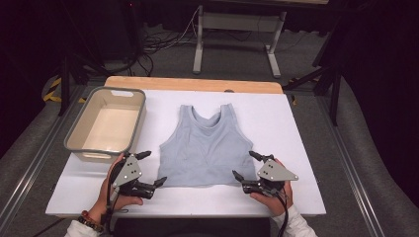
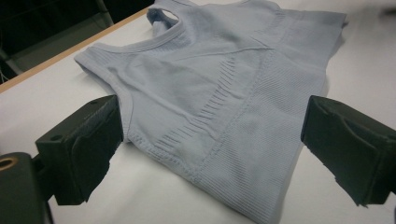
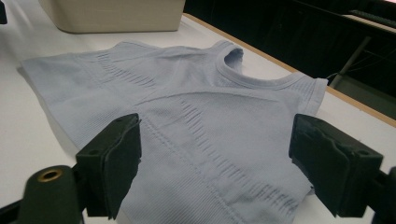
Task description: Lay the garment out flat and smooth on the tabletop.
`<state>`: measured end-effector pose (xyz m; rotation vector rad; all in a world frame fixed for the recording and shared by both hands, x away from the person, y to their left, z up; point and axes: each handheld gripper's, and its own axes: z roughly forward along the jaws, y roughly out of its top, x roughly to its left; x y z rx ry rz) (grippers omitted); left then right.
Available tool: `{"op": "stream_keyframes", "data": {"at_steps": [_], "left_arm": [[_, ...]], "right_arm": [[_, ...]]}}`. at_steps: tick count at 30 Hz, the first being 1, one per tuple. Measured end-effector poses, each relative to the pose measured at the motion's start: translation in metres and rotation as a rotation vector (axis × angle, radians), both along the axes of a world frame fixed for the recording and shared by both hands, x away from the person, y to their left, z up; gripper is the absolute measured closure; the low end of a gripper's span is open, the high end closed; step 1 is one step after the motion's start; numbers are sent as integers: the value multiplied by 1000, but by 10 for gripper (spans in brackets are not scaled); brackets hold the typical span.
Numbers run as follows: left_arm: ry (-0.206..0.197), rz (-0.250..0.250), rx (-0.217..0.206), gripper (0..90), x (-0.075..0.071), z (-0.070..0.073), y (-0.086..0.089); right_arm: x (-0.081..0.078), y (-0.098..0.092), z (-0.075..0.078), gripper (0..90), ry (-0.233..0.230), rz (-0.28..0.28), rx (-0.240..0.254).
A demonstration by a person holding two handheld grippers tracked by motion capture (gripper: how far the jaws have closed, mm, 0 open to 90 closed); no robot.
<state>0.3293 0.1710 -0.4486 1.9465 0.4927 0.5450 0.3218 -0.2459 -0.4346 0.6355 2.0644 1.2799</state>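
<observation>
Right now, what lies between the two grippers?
In the high view, the lower part of the pale blue tank top spans the stretch between the left gripper and the right gripper. Both stand open at its bottom corners on the white tabletop.

pale blue-grey ribbed knit tank top (image 1: 205, 148): plain, tonal rib bands | rectangular plastic bin (image 1: 74, 133): grey rim, cream inside | desk (image 1: 296, 128): white top, light wood edge | grippers: black jaws, grey plates

High view is looking down from above; both gripper views are sitting low, close, sharing the top (image 2: 224, 93)
</observation>
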Motion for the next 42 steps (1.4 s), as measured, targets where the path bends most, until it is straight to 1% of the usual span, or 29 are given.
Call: {"op": "stream_keyframes", "data": {"at_steps": [8, 15, 23, 26, 28, 29, 30, 31, 32, 34, 35, 36, 37, 39, 40, 42], "left_arm": [[6, 12, -2, 77, -2, -1, 2], [8, 16, 5, 78, -5, -1, 2], [16, 24, -1, 78, -5, -2, 3], [22, 22, -2, 78, -5, -2, 2], [25, 23, -1, 78, -6, -2, 2], [27, 22, -3, 83, -6, -2, 2], [28, 21, -1, 83, -6, -3, 1], [29, 21, -1, 83, -6, -3, 1], [32, 17, 0, 85, -6, -3, 0], [33, 15, -1, 94, -6, -3, 0], [31, 12, 1, 94, -6, -3, 0], [33, 11, 4, 94, -6, -4, 0], [36, 10, 8, 94, -6, -4, 0], [36, 8, 9, 94, -6, -4, 0], [37, 9, 8, 94, -6, -4, 0], [39, 9, 4, 94, -6, -4, 0]], "right_arm": [[4, 5, 0, 183, 3, 15, -2], [6, 9, 0, 186, 6, 26, -4], [8, 12, 1, 187, 3, 37, -4], [9, 12, 2, 190, 5, 38, 3], [11, 13, 3, 200, 7, 40, 18], [17, 16, 7, 210, 32, 44, 72], [17, 16, 7, 210, 32, 44, 72], [22, 17, 9, 210, 50, 46, 103], [29, 23, 16, 220, 45, 40, 114], [32, 24, 17, 227, 38, 34, 111], [38, 28, 20, 231, 39, 29, 112], [38, 28, 20, 231, 39, 29, 112], [45, 32, 23, 247, 43, 21, 123], [47, 34, 24, 260, 52, 22, 124], [52, 37, 27, 271, 59, 29, 118], [57, 41, 33, 279, 61, 20, 98]]}}
